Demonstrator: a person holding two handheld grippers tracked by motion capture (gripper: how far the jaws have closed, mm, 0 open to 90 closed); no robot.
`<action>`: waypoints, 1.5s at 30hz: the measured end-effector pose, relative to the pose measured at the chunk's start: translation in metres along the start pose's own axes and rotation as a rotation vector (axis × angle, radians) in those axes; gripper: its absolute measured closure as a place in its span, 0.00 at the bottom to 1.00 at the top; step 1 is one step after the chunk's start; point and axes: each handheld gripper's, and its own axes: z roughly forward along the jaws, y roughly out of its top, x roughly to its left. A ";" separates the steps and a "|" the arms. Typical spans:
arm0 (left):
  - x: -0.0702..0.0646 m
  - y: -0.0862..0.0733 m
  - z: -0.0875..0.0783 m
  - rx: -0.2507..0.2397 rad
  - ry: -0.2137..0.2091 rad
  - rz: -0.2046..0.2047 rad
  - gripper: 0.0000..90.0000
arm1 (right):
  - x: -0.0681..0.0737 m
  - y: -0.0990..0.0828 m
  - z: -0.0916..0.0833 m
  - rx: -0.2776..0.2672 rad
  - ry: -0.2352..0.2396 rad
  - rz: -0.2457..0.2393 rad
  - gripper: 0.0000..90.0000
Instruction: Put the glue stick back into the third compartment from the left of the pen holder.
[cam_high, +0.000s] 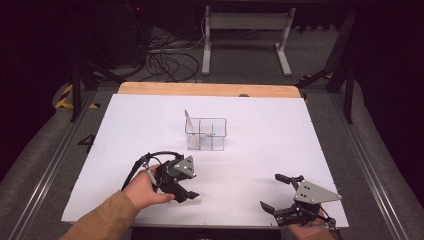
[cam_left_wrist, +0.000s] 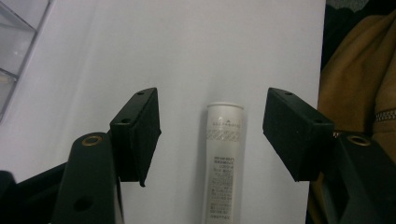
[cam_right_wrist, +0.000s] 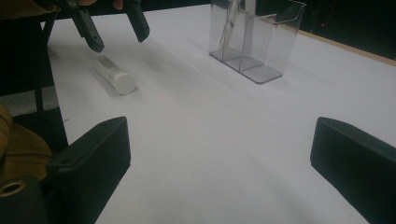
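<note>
With the white tube (cam_left_wrist: 224, 163) lying flat on the surface between the released jaws of the left gripper (cam_left_wrist: 212, 135), neither pad touching it, that gripper should sink squarely and clench mid-tube, while the right gripper (cam_high: 280, 192) waits spread wide, grasping nothing.

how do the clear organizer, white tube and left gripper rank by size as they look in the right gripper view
1. clear organizer, largest
2. left gripper, though cut off by the frame's top edge, so unsure
3. white tube, smallest

The tube lies nearer the camera than the organizer, so its true share is smaller.
</note>
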 end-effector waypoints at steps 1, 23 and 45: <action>0.000 0.000 0.001 0.009 -0.006 0.000 0.42 | 0.000 0.000 0.000 0.000 0.001 0.000 0.06; -0.008 0.000 0.018 0.139 -0.001 0.025 0.52 | 0.000 0.000 0.000 -0.002 0.002 0.004 0.06; -0.012 0.000 0.038 0.253 0.022 0.085 0.74 | 0.001 0.000 0.000 0.000 0.006 -0.003 0.06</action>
